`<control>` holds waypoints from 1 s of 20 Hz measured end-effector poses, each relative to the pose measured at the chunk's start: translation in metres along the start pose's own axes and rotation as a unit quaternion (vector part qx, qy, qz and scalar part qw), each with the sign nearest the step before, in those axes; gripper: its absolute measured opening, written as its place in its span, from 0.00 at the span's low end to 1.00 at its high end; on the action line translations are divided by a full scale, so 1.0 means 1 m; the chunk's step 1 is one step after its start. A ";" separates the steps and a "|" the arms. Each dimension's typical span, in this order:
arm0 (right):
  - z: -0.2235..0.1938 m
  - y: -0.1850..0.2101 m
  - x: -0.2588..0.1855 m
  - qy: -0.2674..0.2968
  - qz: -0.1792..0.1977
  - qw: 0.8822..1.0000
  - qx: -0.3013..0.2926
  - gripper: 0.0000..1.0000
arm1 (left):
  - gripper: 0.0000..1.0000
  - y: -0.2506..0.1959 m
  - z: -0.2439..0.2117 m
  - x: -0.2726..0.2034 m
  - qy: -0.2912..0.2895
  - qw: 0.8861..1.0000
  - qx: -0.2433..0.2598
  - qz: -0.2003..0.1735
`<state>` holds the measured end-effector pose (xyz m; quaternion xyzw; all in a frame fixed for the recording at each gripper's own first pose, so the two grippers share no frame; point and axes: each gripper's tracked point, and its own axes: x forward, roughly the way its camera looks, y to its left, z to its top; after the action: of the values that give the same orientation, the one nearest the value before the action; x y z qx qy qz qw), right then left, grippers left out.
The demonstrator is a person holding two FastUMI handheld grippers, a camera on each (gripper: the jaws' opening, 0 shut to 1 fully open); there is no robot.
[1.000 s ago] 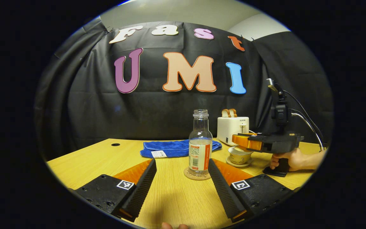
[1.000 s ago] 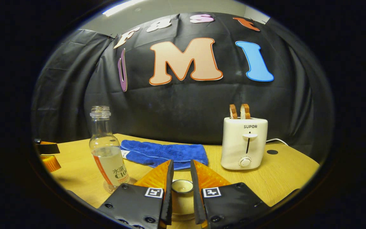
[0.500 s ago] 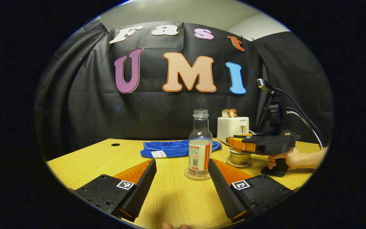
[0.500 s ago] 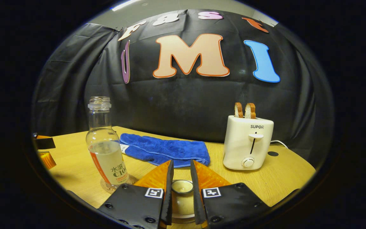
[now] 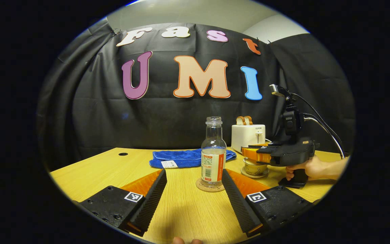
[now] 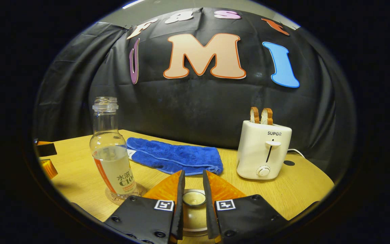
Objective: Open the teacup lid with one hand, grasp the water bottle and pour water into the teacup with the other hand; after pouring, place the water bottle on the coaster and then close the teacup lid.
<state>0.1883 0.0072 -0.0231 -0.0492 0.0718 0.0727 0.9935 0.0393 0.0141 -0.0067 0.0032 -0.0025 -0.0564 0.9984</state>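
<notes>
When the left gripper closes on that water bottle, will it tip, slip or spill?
The water bottle is tall and narrow on a small coaster, so a sideways nudge could tip it. It looks roughly half full, so probably fairly light. Its mouth has no cap: tilt it and it will likely spill. The smooth clear wall may slip; the labelled part seems safer.

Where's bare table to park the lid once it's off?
Free: the near-left table, bordered by the blue towel and the left gripper; also the wood right of the toaster. Crowded: bottle on its coaster, teacup and right gripper sit close together.
</notes>
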 end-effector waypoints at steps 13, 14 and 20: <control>0.011 -0.012 -0.012 -0.044 -0.012 0.999 0.027 0.99 | 0.95 0.001 0.000 0.000 0.001 1.000 0.000 0.002; 0.017 -0.019 -0.017 -0.064 -0.021 0.997 0.045 0.92 | 0.95 0.003 -0.001 0.000 0.001 1.000 -0.001 0.005; 0.015 -0.037 -0.028 -0.065 -0.085 0.993 0.049 1.00 | 0.95 0.003 0.000 0.000 0.001 1.000 -0.001 0.006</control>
<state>0.1682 -0.0320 -0.0010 -0.0017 0.0058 -0.0122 0.9999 0.0391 0.0171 -0.0069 0.0023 -0.0011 -0.0502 0.9987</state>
